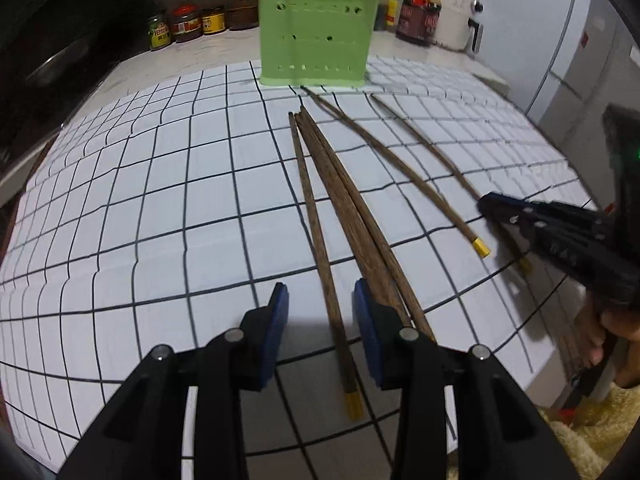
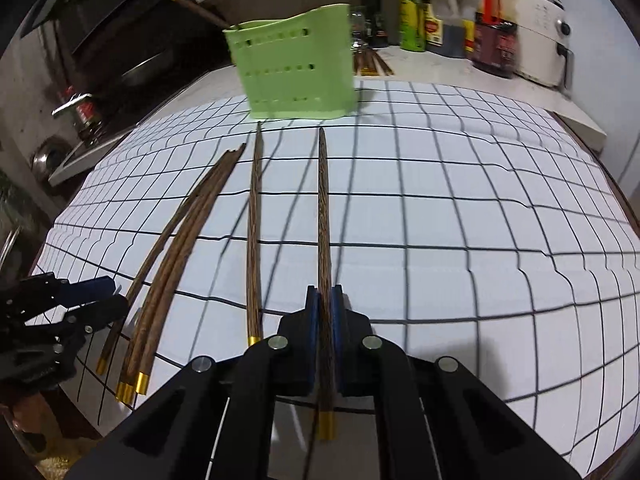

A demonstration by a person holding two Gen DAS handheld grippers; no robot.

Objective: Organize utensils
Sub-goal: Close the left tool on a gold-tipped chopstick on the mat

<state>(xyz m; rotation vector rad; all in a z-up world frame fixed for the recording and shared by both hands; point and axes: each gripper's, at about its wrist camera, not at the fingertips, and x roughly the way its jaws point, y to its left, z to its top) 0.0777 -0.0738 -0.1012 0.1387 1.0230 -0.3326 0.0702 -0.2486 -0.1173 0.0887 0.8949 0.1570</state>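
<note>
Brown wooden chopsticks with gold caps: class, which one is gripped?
The rightmost brown wooden chopstick, clamped by the right gripper; the others lie free on the mat.

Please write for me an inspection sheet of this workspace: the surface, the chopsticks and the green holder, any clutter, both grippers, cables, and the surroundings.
Surface: white grid-lined mat on a counter.
Job's things: green holder upright at the mat's far edge, with chopsticks already in it; loose chopsticks lying on the mat, three of them bunched; one held chopstick.
Clutter: nothing seen on the mat.
Grippers: right gripper shut on the held chopstick near its gold-capped end; left gripper open, jaws astride a loose chopstick, not pressing it.
Cables: nothing seen.
Surroundings: jars and bottles behind the holder, a white appliance, more chopsticks on the counter behind the holder.
</note>
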